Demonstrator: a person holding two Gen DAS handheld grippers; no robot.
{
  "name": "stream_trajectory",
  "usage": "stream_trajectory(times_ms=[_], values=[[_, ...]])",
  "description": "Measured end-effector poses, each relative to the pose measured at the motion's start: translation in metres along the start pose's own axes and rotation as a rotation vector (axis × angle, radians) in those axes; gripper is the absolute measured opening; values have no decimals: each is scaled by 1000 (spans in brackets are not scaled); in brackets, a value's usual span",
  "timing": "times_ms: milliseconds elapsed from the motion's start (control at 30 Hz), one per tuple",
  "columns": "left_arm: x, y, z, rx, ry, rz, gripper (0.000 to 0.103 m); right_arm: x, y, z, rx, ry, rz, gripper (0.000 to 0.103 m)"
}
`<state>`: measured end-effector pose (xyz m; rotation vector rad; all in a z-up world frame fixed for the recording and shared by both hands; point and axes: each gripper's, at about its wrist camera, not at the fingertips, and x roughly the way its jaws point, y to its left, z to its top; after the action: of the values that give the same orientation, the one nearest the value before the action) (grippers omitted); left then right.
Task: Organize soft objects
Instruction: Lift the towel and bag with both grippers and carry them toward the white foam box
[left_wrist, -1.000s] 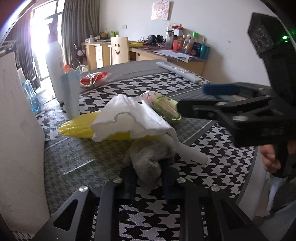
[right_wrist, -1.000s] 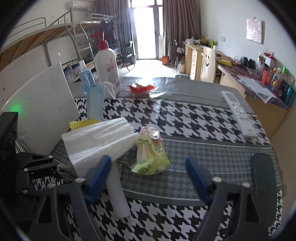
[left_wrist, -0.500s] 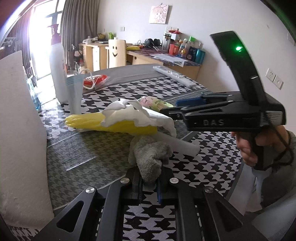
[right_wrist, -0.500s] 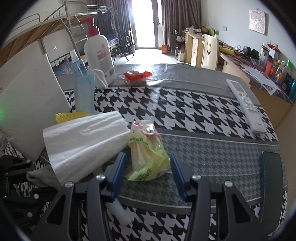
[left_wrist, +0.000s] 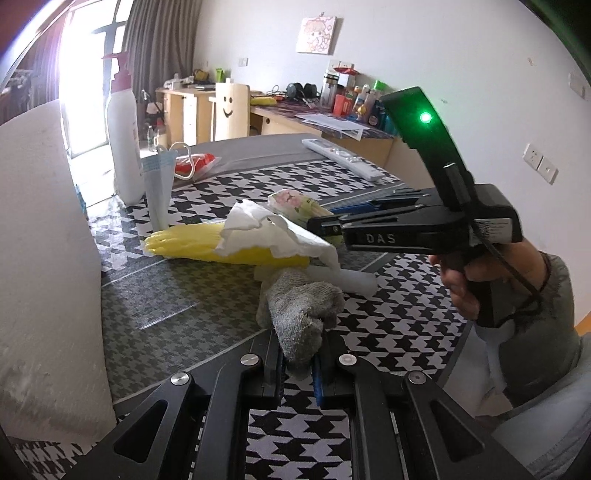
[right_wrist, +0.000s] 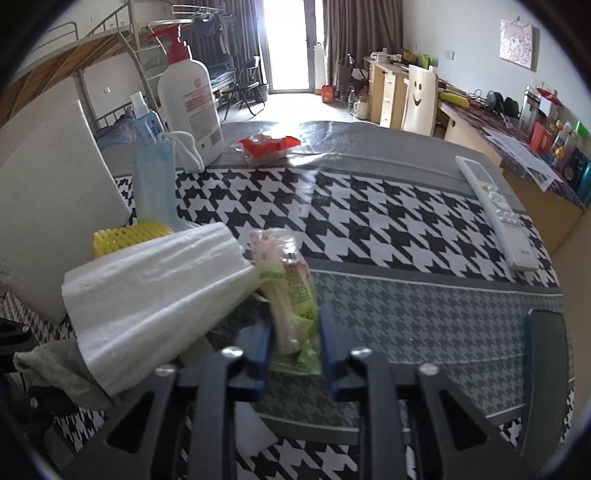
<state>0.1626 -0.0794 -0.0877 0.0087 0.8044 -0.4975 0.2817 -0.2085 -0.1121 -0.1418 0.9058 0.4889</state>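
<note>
My left gripper (left_wrist: 297, 363) is shut on a grey cloth (left_wrist: 301, 306), which trails from the pads onto the houndstooth table. In the right wrist view that cloth (right_wrist: 48, 365) shows at the lower left. My right gripper (right_wrist: 293, 343) has its jaws closing, and the blue pads press both sides of a green-yellow plastic packet (right_wrist: 291, 291). From the left wrist view the right gripper (left_wrist: 314, 225) reaches in from the right to the packet (left_wrist: 295, 203). A crumpled white tissue sheet (left_wrist: 266, 232) lies over a yellow foam net (left_wrist: 192, 243), beside the packet.
A white foam tube (left_wrist: 347, 280) lies behind the cloth. A big white paper roll (left_wrist: 40, 277) stands at the left. Further back are a pump bottle (right_wrist: 190, 107), blue face masks (right_wrist: 153, 184), a red packet (right_wrist: 267, 144) and a white remote (right_wrist: 495, 214). A dark flat object (right_wrist: 546, 354) lies at the right edge.
The right jaws came down from wide open and closed around the packet. The left gripper tightened on the grey cloth and drew it a little away from the pile.
</note>
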Motion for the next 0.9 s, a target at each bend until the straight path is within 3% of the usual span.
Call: stream_trajectory(times_ms=[133,567,900], values=[[-9,2,-3,-12,-8,-6,12,-5,-5,0,39,-9,29,19],[-56,-2,-11,-13,-97,-1,12,-85,11,-18,112,-202,88,19],[-79,-4,-8,-12,-159,30,12,-103,31,-31,85,-244,53,20]])
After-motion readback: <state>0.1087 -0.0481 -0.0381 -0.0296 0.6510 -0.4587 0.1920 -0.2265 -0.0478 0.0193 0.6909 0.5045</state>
